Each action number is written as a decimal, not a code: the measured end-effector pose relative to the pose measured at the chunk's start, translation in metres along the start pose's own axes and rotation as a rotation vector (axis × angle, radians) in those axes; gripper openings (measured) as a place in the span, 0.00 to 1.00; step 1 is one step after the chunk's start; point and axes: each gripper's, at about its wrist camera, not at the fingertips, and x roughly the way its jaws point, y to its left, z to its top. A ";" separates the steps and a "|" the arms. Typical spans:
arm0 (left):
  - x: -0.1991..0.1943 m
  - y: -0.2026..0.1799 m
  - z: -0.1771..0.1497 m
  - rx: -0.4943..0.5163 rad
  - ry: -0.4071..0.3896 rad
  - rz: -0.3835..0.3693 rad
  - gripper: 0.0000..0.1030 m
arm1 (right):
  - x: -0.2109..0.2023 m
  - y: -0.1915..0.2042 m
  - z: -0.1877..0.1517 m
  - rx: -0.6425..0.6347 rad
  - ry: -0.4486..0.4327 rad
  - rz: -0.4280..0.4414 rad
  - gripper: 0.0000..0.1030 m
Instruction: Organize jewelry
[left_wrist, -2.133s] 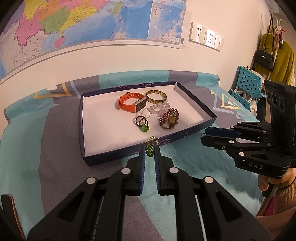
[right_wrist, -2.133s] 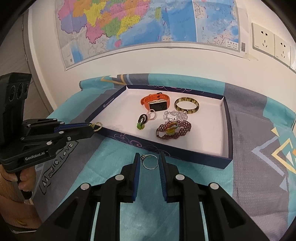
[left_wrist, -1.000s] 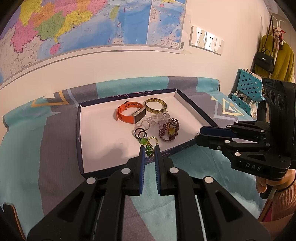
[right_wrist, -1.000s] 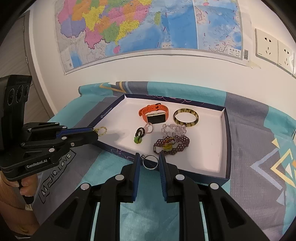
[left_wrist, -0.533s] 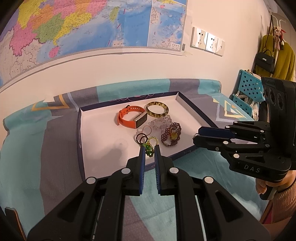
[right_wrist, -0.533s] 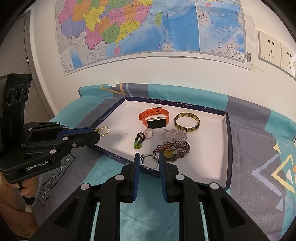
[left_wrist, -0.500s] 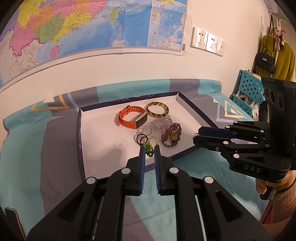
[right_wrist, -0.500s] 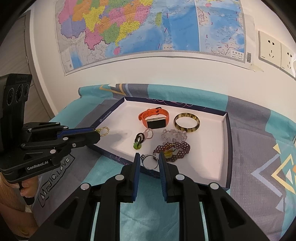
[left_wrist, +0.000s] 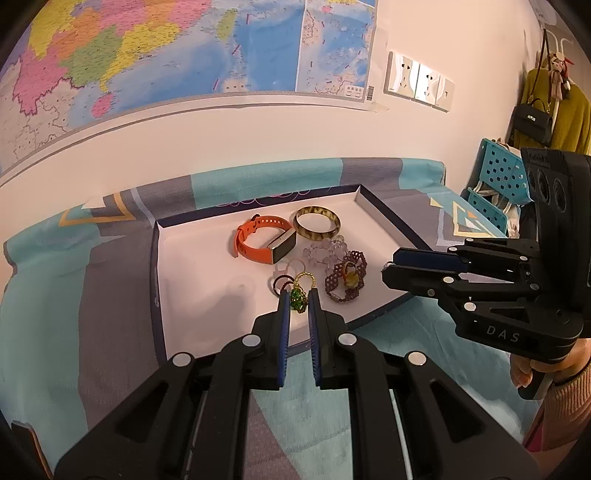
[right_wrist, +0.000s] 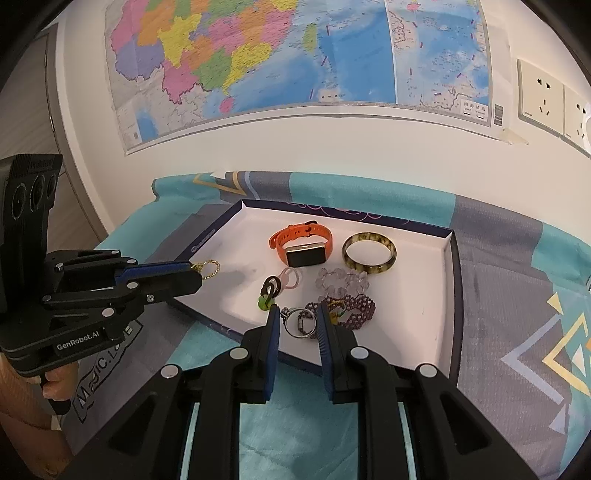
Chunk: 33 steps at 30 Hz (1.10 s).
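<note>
A dark blue box lid with a white inside (left_wrist: 207, 295) (right_wrist: 421, 295) lies on the patterned cloth. It holds an orange watch (left_wrist: 264, 242) (right_wrist: 303, 245), a mottled bangle (left_wrist: 317, 226) (right_wrist: 369, 253), a clear bead bracelet (left_wrist: 325, 251), a purple bead bracelet (left_wrist: 345, 278) (right_wrist: 354, 308) and black rings with a green charm (right_wrist: 269, 293). My left gripper (left_wrist: 297, 301) is shut on a green beaded charm with a gold chain (left_wrist: 298, 297) (right_wrist: 207, 266), above the lid's near side. My right gripper (right_wrist: 297, 321) is shut on a silver ring (right_wrist: 298, 322), above the lid's near edge.
A wall with a map stands behind the table. A turquoise crate (left_wrist: 495, 184) and a coat rack with a handbag (left_wrist: 535, 118) stand at the right. The lid's raised rim (right_wrist: 221, 328) lies between my grippers and its inside.
Both grippers have moved forward with their pieces, from the cloth in front of the lid to above its near edge and inside.
</note>
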 end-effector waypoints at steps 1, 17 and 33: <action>0.001 0.000 0.001 0.001 0.000 0.000 0.10 | 0.001 -0.001 0.001 0.001 0.000 -0.001 0.18; 0.014 0.003 0.007 -0.006 0.007 0.011 0.10 | 0.012 -0.009 0.012 -0.001 0.005 -0.005 0.18; 0.023 0.007 0.011 -0.012 0.015 0.018 0.10 | 0.018 -0.011 0.016 -0.003 0.013 -0.011 0.18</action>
